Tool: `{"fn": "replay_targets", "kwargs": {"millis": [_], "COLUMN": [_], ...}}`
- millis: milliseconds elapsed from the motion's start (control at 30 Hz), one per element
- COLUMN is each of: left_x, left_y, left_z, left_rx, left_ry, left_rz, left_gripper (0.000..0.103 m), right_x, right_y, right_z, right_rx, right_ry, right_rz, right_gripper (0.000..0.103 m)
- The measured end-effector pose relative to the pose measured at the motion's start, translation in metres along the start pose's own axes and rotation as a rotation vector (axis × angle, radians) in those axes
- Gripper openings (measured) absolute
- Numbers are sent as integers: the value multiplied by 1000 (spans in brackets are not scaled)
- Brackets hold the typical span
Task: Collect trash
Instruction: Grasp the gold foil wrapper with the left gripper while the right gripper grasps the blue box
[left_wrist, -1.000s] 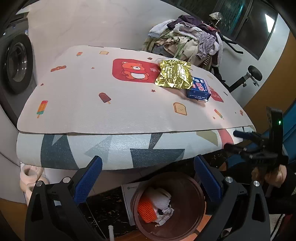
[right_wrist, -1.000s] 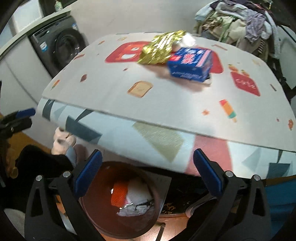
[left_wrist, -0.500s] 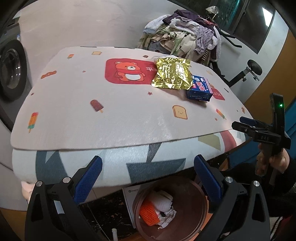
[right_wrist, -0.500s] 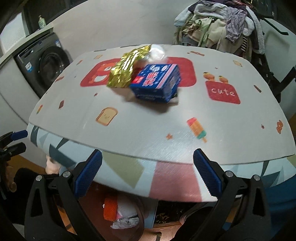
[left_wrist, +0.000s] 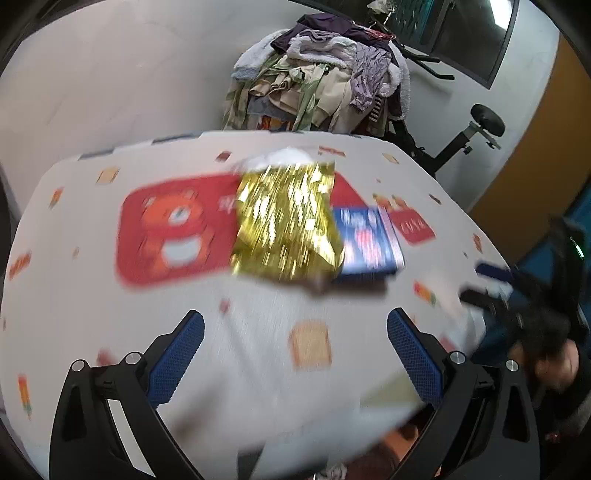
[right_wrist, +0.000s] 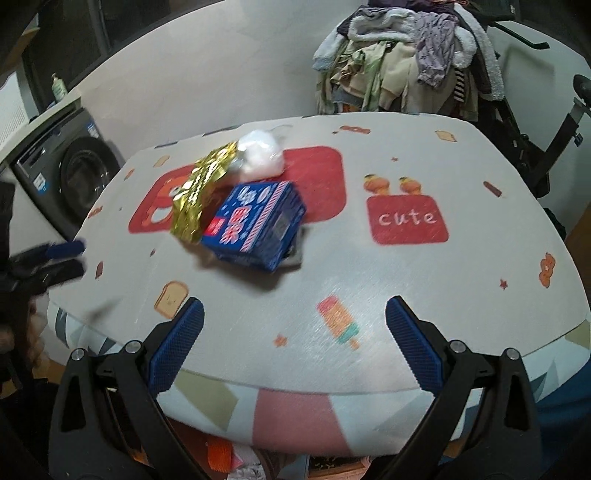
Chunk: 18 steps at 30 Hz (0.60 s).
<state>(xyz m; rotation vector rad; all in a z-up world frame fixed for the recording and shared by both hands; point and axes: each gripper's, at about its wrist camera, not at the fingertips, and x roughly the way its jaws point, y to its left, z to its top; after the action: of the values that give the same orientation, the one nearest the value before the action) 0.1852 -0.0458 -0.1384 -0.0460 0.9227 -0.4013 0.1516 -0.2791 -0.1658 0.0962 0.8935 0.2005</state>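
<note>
A crumpled gold foil wrapper (left_wrist: 286, 225) lies mid-table with a blue carton (left_wrist: 365, 245) touching its right side. In the right wrist view the blue carton (right_wrist: 258, 225) sits between the gold wrapper (right_wrist: 201, 194) and a white crumpled wad (right_wrist: 260, 155) behind it. My left gripper (left_wrist: 295, 350) is open over the near table edge, short of the wrapper. My right gripper (right_wrist: 293, 343) is open too, nothing between its fingers, in front of the carton. The left view is motion-blurred.
The table carries a cartoon-print mat (right_wrist: 406, 221). A heap of clothes (left_wrist: 325, 85) rises behind it beside an exercise machine (left_wrist: 476, 133). A washing machine (right_wrist: 74, 177) stands at left. Trash in a bin (right_wrist: 236, 465) shows below the table's front edge.
Both grippers rose from the bin below the table edge and moved forward over the tabletop toward the wrapper and carton. Both stayed open.
</note>
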Motion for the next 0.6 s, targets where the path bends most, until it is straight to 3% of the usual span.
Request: {"fn": "replay_targets", "kwargs": {"millis": [200, 333, 433, 467, 533, 567, 600], "left_x": [72, 114, 129, 131, 129, 125, 120], "left_y": [-22, -22, -1, 7, 15, 16, 15], "left_z": [67, 83, 86, 86, 85, 84, 85], "left_rx": [-31, -37, -150, -192, -208, -197, -167], "left_ry": [55, 140, 168, 172, 171, 159, 154], "left_rz": [43, 124, 120, 93, 64, 47, 37], "left_gripper": [97, 97, 95, 79, 67, 50, 49], "right_x": [8, 11, 12, 13, 14, 14, 15], "right_y": [-22, -32, -37, -38, -41, -40, -40], "right_z": [4, 6, 6, 6, 6, 6, 6], "right_rx": [49, 65, 72, 74, 77, 77, 75], "right_ry": [-3, -8, -8, -7, -4, -3, -2], "right_rz": [-11, -10, -11, -11, -11, -10, -10], "right_gripper": [97, 97, 97, 97, 97, 97, 97]}}
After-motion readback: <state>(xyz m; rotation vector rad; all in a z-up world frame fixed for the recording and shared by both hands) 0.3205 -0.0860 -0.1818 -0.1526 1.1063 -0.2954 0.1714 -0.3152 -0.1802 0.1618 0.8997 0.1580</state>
